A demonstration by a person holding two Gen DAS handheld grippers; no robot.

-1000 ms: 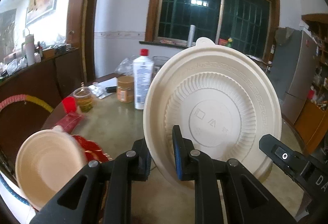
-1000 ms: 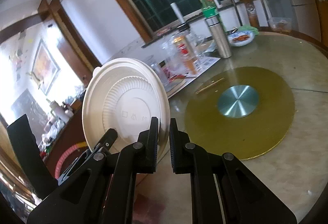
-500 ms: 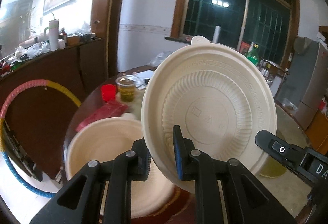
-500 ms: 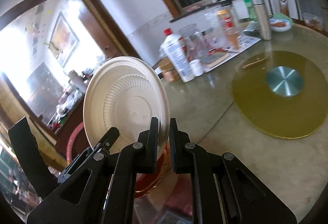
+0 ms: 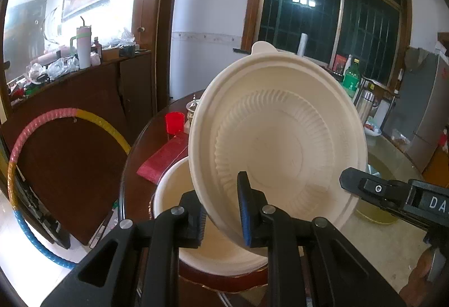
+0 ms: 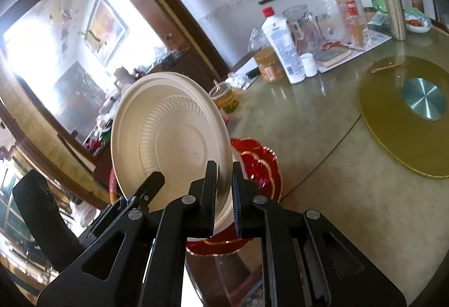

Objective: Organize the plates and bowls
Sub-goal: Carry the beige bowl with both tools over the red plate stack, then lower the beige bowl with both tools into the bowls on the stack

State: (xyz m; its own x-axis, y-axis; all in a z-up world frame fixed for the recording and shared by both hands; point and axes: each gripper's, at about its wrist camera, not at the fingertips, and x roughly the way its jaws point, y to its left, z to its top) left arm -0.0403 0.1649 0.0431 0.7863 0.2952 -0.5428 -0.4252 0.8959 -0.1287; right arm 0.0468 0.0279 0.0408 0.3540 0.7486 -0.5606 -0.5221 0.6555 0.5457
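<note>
**Cream lid gripped by both tongs above a bowl**

The left tongs point(image 5: 223, 210) were clenched on the lower rim of a round cream-coloured ribbed disposable lid point(image 5: 280, 144), one finger in front of it and one behind. The right tongs point(image 6: 224, 194) gripped the same lid point(image 6: 168, 144) at its rim, their fingers closed tight on its edge. The lid stood tilted nearly on edge, its tab uppermost in the left wrist view.

Directly below it sat a cream-coloured round disposable bowl point(image 5: 179, 194), open side up, resting on a red scalloped plate with gold trim point(image 6: 261, 164). The plate lay near the edge of the greenish glass-topped round surface point(image 6: 322, 144).

Farther along the surface stood a white plastic bottle with a red cap point(image 6: 282, 46), a small red cup point(image 5: 174, 123) and a flat red packet point(image 5: 164, 158). A gold-rimmed turntable disc with a metal centre point(image 6: 407, 116) lay well apart from the bowl. A multicoloured hoop point(image 5: 16, 155) leaned against the dark wooden cabinet point(image 5: 84, 99).
</note>
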